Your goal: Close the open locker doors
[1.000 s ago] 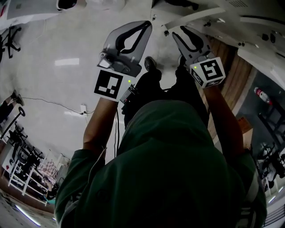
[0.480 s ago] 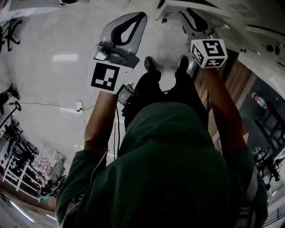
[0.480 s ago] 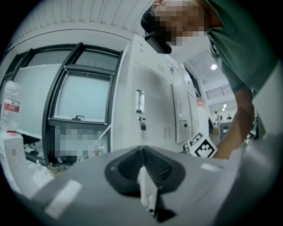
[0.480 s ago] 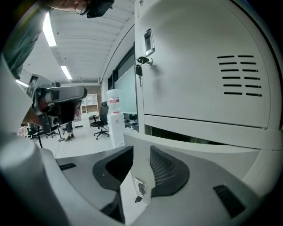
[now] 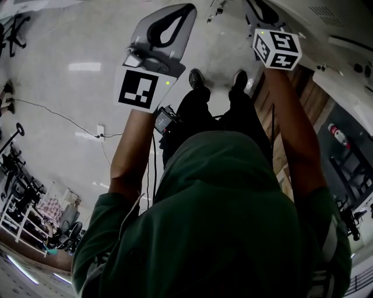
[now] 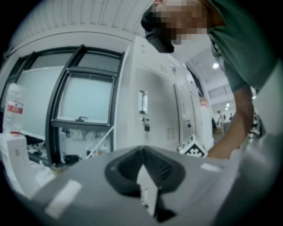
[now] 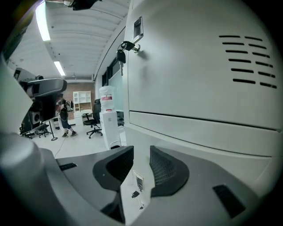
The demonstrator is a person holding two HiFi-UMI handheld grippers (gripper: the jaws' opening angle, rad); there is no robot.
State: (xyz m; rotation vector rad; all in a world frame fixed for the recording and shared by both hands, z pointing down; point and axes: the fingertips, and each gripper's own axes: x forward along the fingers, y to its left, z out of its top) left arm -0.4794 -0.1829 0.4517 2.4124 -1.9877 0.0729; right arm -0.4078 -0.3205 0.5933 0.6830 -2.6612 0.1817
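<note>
Biggest thing in front of me is the bank of white lockers (image 6: 159, 101), running away along the wall beside a black-framed window (image 6: 79, 97). Up close, one locker door (image 7: 190, 66) fills the right gripper view, seen at a slant, its free edge toward the open room and a lower panel line crossing just above my jaws. Whether that door is fully home I can't tell from here.

My right gripper (image 7: 141, 152) is angled slightly down at the foot of that door. Its jaws stand apart, and they've just been closing a little; the door's white lower edge lies right at the gap, but the pads aren't pressing on anything. In the head view its marker cube (image 5: 277, 48) rides high on the right, by the locker side.

My left gripper (image 5: 187, 8) is held level out over the pale floor (image 5: 70, 105), jaws together, tips meeting, nothing between them.

Smaller bits: a water dispenser (image 7: 107, 119) stands beyond the door edge, vent slits (image 7: 247, 57) mark the door's upper right, and keys (image 7: 126, 47) hang from its lock.
</note>
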